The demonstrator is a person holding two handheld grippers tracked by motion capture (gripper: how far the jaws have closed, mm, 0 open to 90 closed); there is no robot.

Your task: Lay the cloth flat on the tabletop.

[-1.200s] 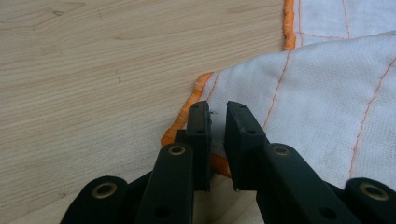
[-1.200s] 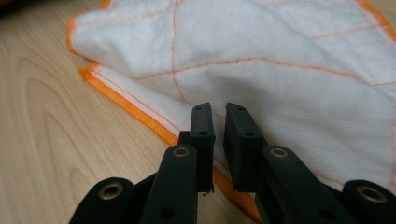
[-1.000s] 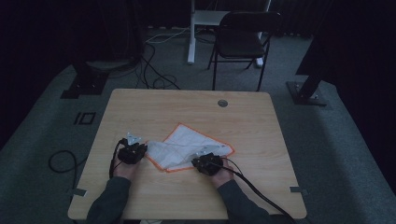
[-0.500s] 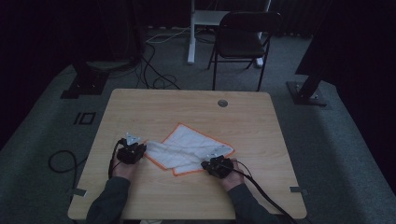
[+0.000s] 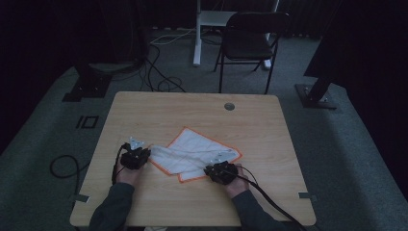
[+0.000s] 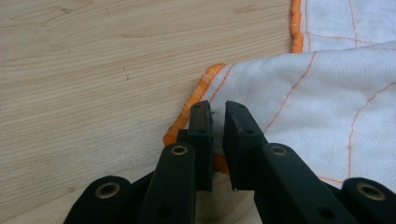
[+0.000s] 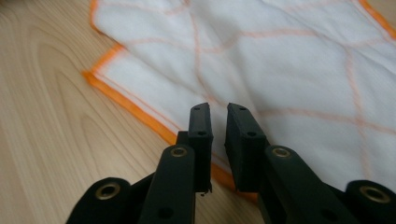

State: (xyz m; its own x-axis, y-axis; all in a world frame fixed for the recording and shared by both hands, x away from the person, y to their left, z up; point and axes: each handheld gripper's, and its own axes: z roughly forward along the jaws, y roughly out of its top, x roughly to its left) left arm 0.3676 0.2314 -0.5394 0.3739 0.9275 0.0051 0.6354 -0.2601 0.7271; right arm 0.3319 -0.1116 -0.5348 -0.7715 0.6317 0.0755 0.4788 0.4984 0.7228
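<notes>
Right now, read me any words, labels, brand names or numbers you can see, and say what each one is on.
None: nothing in these pictures carries readable text.
The white cloth shows orange stitching and an orange hem, no lettering.
The wooden table has bare grain and a round grommet.
The black left gripper and right gripper show rivets, no markings.

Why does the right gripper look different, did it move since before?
Yes. The right gripper slid along the table's near edge toward its right corner, staying at the cloth's orange hem.
</notes>
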